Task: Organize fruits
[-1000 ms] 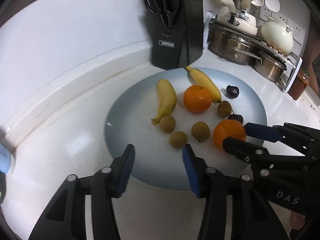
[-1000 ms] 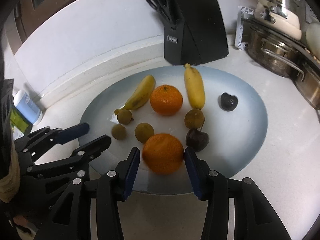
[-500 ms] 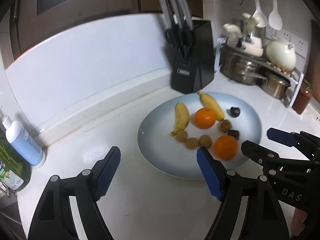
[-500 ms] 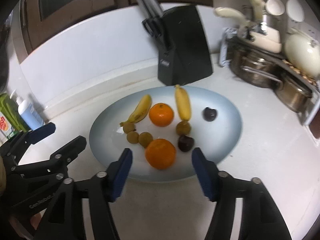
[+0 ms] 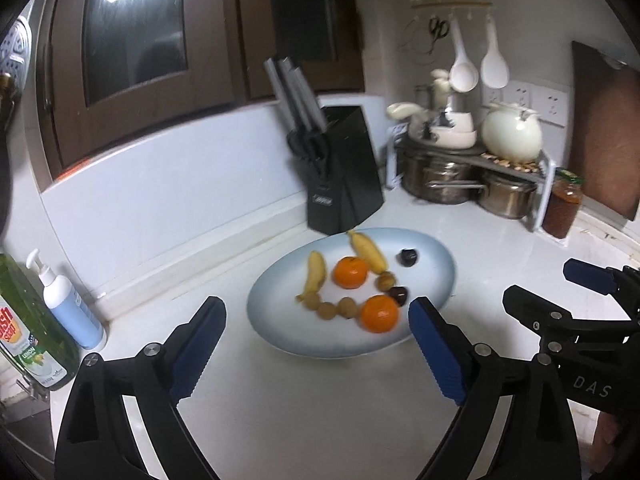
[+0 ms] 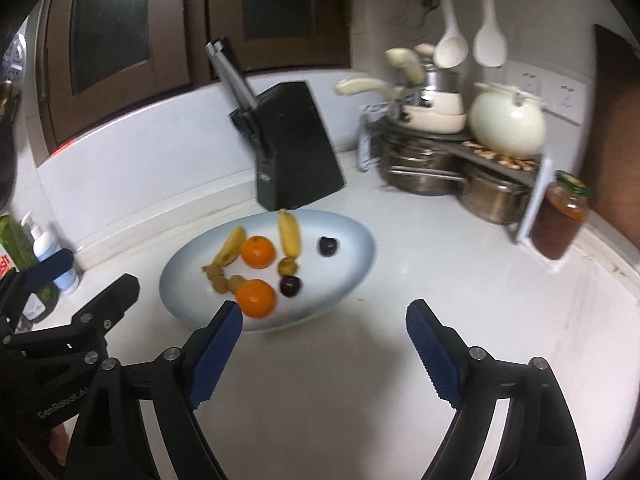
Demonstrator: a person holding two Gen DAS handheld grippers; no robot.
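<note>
left tongs (image 5: 316, 328) spread, just been opening, nothing between | right tongs (image 6: 324, 332) same | fruit on plate (image 5: 436, 276) | worktop (image 6: 400, 264) white

Left gripper (image 5: 316, 322): matte black linkage arms w/ triangular cut-outs, silver round pivot screws noted at joints. Fingers (image 5: 434, 350) faced w/ blue ribbed pads, serrated along inner edge. Right gripper (image 6: 324, 330): same build, blue ribbed pads, silver screws. White lettering "DAS" seen on right unit's side in left view; "GenRobot.AI" printed on left unit's body in right view.
</note>
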